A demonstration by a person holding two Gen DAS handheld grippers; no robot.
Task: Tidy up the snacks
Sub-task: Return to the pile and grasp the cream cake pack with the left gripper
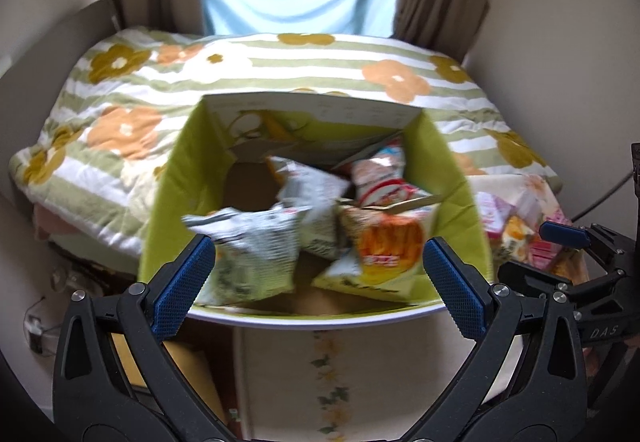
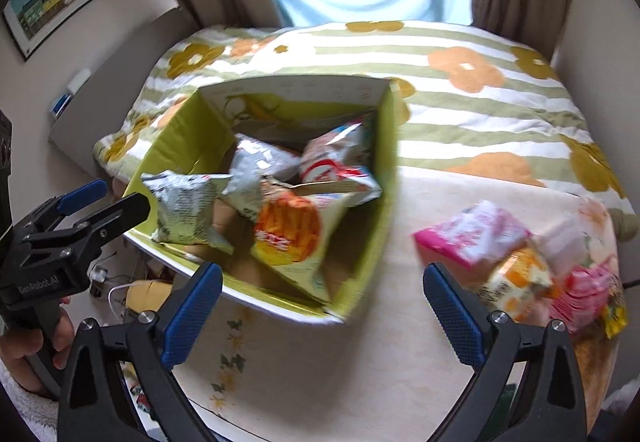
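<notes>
**Right wrist view: box part-filled, loose packs waiting on the right**

Left wrist view agrees on the layout. Largest first: bed (image 2: 480,90) with flowered cover behind, cream tablecloth (image 2: 320,342) in front. Green box (image 2: 184,130) open on the cloth, near edge overhanging toward the left gripper (image 1: 318,274). Inside: grey-green bag (image 2: 188,210) leaning at the near-left wall, orange bag (image 2: 288,234) beside it, silver bag (image 2: 256,166) and red-white bag (image 2: 336,166) further back. Bare cardboard floor showing at far left, so room left there.

Loose pile well right of the box: pink pack (image 2: 472,234), orange pack (image 2: 516,278), more pink wrappers behind, blurred.

Right gripper (image 2: 322,306) spread wide, nothing held, hovering over bare cloth between box and pile. Left gripper also wide open and empty, at the box's near rim.

Likely step: fetch next pack from the pile. Best approach: swing right, take the pink pack by a flat edge, pinch lightly to avoid crushing, drop into the empty far-left corner. Steady the box with the left if it tips off the edge.
</notes>
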